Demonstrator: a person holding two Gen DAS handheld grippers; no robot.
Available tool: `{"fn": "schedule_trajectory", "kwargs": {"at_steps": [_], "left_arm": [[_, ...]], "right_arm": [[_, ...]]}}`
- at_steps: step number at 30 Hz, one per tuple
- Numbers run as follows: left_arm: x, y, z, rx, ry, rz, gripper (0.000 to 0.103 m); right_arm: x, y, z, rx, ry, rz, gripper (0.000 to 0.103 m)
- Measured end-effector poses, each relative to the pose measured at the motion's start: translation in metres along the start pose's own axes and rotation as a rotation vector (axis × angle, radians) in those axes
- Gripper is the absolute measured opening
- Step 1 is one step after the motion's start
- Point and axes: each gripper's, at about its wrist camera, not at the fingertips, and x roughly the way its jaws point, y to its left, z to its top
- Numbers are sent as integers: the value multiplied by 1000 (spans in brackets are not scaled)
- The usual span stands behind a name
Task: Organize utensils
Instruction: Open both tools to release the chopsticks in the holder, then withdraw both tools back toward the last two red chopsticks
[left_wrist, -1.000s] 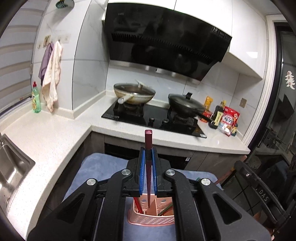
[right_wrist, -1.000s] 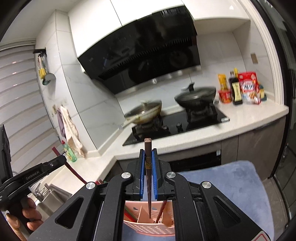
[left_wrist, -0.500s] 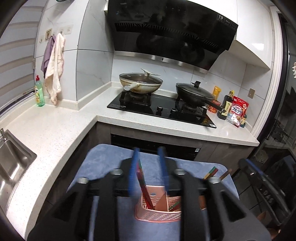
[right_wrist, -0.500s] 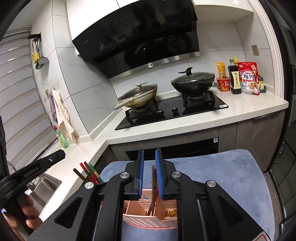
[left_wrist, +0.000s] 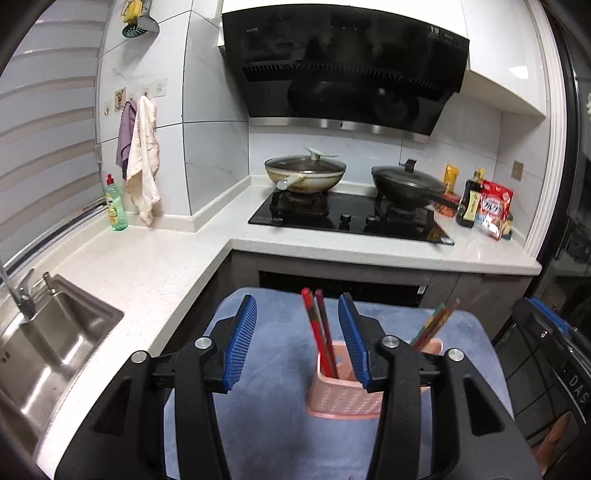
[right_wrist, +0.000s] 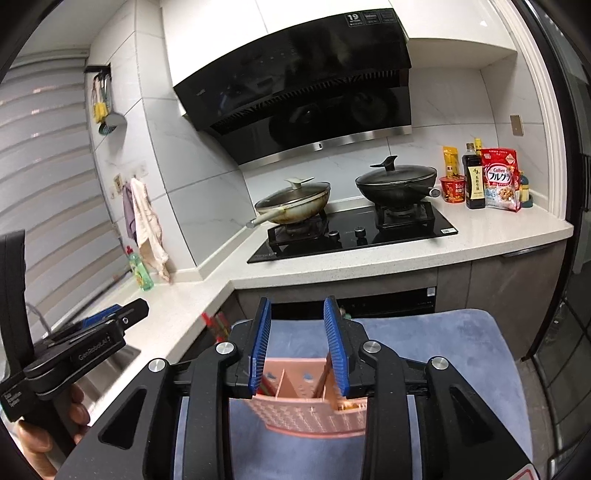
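Observation:
A pink perforated utensil holder (left_wrist: 341, 397) stands on a blue mat (left_wrist: 273, 398). Red and dark chopsticks (left_wrist: 319, 332) stand in its left compartment, and more chopsticks (left_wrist: 436, 323) lean in the right one. My left gripper (left_wrist: 297, 338) is open and empty above the holder's left side. In the right wrist view the holder (right_wrist: 306, 404) sits just below my right gripper (right_wrist: 297, 341), which is open and empty. A dark chopstick (right_wrist: 325, 376) leans in its right compartment. The left gripper (right_wrist: 92, 336) shows at the left, held by a hand.
A white L-shaped counter (left_wrist: 147, 273) holds a steel sink (left_wrist: 48, 347), a green soap bottle (left_wrist: 116, 206) and a black hob (left_wrist: 351, 219) with two lidded pans. Sauce bottle and food packets (left_wrist: 487, 208) stand at the far right. Cloths hang on the wall.
Both grippers were shut on a chopstick a second ago. Both have opened, the chopsticks now stand in the holder, and both grippers have pulled back from it.

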Motion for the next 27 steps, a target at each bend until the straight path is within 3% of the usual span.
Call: {"fn": "schedule_trajectory", "kwargs": {"at_steps": [3,5,7,27], "left_arm": [[-10,-2,-11,25,18,24,44],[-19,-4,-20,43,23,41,45],[-26,-5,-30,59,33,58,51],[-48,0,-139,96,205,78,54]], "right_arm": [[-14,6,-11,-24,8,3,30],[-24,10,-21,-38,13,-1,36],[-33,11,-30,-43,18,-1,39],[-86,20,-139,-101,163,-45,39]]}}
